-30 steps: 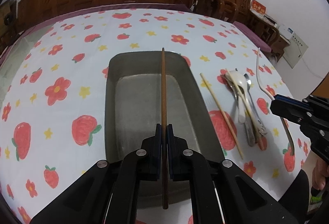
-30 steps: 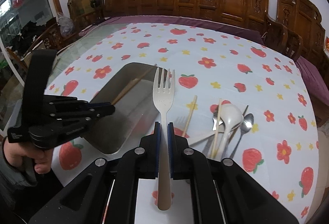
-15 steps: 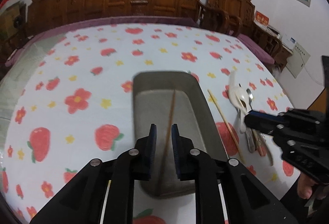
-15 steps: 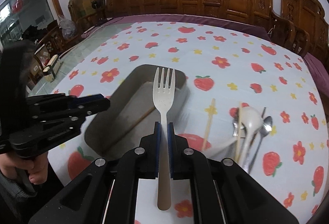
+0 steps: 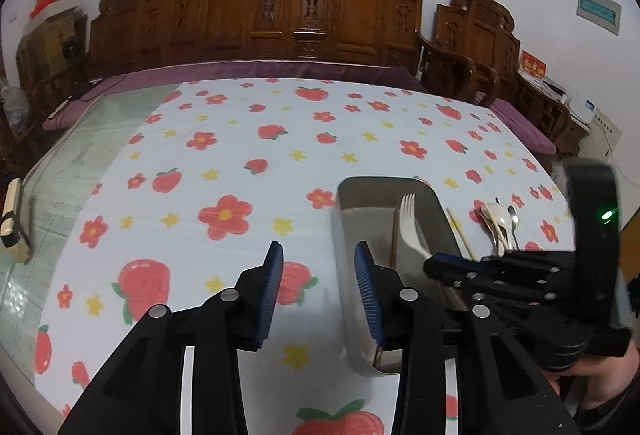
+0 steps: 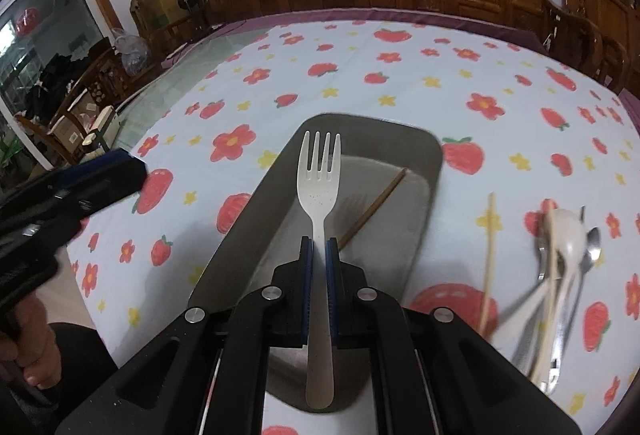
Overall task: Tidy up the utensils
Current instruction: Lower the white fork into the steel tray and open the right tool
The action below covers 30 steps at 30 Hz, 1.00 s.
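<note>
Left gripper [image 5: 318, 259] withdrawn, fork [image 6: 319, 179] over tray [image 6: 434, 155].

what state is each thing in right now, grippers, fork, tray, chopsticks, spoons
left gripper: open, empty, beside the tray
right gripper: shut on the fork, over the tray
fork: held by its handle, tines forward
metal tray: holds one brown chopstick
light chopstick: on the cloth, outside the tray
spoons: piled on the cloth, right of the tray
</note>
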Available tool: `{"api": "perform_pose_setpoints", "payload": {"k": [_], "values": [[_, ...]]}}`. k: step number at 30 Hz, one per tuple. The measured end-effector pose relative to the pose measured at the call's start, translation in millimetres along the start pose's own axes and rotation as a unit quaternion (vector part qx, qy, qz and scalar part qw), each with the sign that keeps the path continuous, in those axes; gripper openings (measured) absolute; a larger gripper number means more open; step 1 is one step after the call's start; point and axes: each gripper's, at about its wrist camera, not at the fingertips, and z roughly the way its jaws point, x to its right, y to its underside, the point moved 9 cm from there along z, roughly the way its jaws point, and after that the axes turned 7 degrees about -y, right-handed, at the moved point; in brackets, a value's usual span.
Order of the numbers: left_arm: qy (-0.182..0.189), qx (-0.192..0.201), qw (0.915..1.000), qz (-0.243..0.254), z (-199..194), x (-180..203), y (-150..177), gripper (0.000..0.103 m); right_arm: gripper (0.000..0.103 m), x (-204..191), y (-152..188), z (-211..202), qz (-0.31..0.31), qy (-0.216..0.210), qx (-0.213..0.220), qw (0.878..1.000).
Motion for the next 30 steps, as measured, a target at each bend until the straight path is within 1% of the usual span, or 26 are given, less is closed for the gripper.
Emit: {"api": "perform_pose_setpoints", "payload": {"k": [2, 6, 10, 16, 22, 26, 30], "values": [[-0.002, 0.001, 1.0, -0.005, 0, -5, -1, 0.04, 0.008, -1, 3, 8, 0.0, 0.003, -0.007, 1.0], [-0.002, 0.0, 1.0, -0.008, 1, -7, -1, 0.04, 0.008, 1, 10, 19, -0.002, 0.009, -0.017, 1.0], [-0.003, -0.001, 1.0, -0.005, 1, -8, 0, 0.04, 0.009, 3, 13, 22, -0.003, 0.015, -0.02, 1.0], [-0.003, -0.001, 1.0, 0.002, 1, 2, 3, 0.041, 0.009, 6, 10, 8, -0.01, 0.009, -0.008, 1.0], [0.001, 0.002, 0.9999, 0.013, 1, 17, 4, 0.041, 0.009, 15, 3, -9, -0.013, 0.014, 0.005, 1.0], [0.0, 0.0, 0.9999, 0.017, 1, 21, 5, 0.041, 0.009, 15, -3, -11, -0.017, 0.014, 0.005, 1.0], [0.002, -0.001, 0.9998, 0.019, 1, 25, 8, 0.041, 0.009, 18, -10, -26, -0.021, 0.013, 0.022, 0.999]]}}
